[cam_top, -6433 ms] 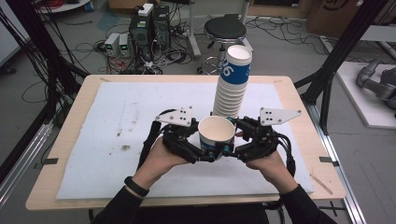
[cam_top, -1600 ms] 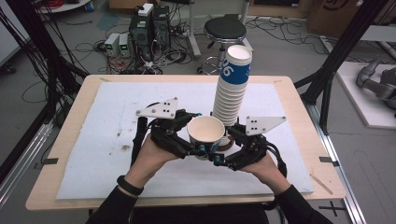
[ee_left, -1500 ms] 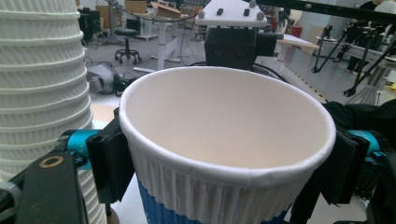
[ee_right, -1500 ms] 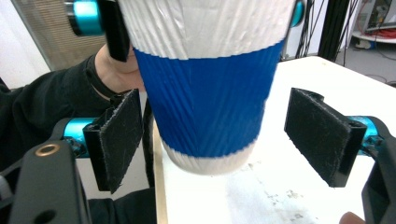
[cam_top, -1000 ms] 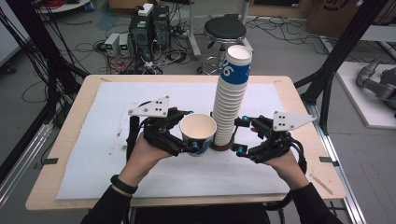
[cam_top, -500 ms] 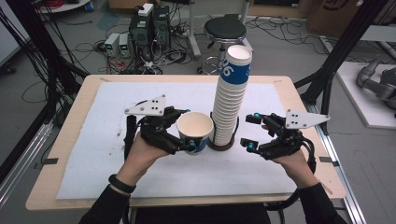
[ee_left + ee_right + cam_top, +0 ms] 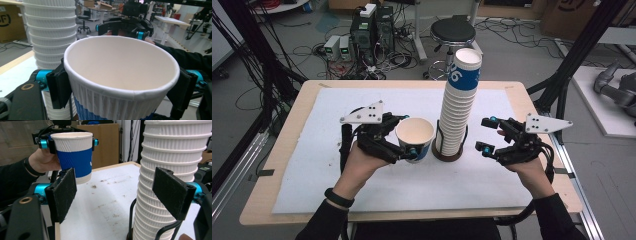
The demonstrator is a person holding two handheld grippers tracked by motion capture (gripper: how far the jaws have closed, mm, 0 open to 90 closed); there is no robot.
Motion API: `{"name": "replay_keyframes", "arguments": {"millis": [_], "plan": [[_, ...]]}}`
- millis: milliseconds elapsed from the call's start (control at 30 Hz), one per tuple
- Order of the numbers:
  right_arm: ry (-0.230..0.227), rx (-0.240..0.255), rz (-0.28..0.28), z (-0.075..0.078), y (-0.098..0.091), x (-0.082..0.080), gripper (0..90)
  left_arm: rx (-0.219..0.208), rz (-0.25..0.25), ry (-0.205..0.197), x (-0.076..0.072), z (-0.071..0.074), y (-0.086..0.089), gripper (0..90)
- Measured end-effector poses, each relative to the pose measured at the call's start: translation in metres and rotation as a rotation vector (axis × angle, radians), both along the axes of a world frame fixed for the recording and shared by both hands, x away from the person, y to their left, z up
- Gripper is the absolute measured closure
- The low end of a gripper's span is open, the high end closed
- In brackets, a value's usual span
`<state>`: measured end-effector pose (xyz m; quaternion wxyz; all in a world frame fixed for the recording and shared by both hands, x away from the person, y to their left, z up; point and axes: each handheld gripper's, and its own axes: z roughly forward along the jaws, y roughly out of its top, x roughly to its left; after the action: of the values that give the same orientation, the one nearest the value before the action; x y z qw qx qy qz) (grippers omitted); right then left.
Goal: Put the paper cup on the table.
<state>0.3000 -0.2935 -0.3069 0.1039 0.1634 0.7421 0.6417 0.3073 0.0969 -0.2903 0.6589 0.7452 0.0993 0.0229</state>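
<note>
A white paper cup with a blue band (image 7: 414,136) hangs upright above the white mat, just left of the stack; my left gripper (image 7: 407,137) is shut on it below the rim. The left gripper view looks into the empty cup (image 7: 120,65), with a pad (image 7: 58,86) pressed to each side. A tall stack of the same cups (image 7: 458,100) stands in a black wire holder (image 7: 447,155). My right gripper (image 7: 485,134) is open to the right of the stack, holding nothing. In the right gripper view the stack (image 7: 172,157) is by the right pad and the held cup (image 7: 73,152) farther left.
A white mat (image 7: 337,110) covers most of the wooden table (image 7: 292,135). It carries small dark stains (image 7: 93,186). Beyond the far edge are a black stool (image 7: 453,32), computer boxes (image 7: 372,25) and floor cables. Black frame posts (image 7: 572,65) rise at the right.
Both grippers were on the cup in front of the stack. The right one let go and swung out to the stack's right; the left one carried the cup left.
</note>
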Motion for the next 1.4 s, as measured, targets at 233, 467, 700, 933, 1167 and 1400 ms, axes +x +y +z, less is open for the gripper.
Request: {"name": "replay_keyframes", "arguments": {"millis": [233, 467, 700, 933, 1167, 1400], "plan": [[0.0, 0.011, -0.013, 0.0, -0.005, 0.003, 20.1, 0.026, 0.07, -0.018, 0.006, -0.002, 0.009, 20.5], [-0.011, 0.013, -0.03, 0.0, -0.008, 0.005, 20.1, 0.015, 0.131, -0.033, 0.01, -0.001, 0.021, 20.5], [-0.021, -0.008, -0.044, 0.001, -0.01, 0.006, 20.2, 0.027, 0.192, -0.053, 0.017, -0.002, 0.031, 20.5], [-0.022, -0.016, -0.049, 0.001, -0.013, 0.008, 20.2, 0.032, 0.26, -0.071, 0.025, -0.005, 0.039, 20.5], [-0.021, -0.008, -0.051, 0.002, -0.014, 0.008, 20.2, 0.035, 0.345, -0.084, 0.033, -0.007, 0.048, 20.7], [-0.02, -0.006, -0.051, 0.002, -0.014, 0.008, 20.2, 0.035, 0.431, -0.094, 0.041, -0.01, 0.054, 20.7]]}}
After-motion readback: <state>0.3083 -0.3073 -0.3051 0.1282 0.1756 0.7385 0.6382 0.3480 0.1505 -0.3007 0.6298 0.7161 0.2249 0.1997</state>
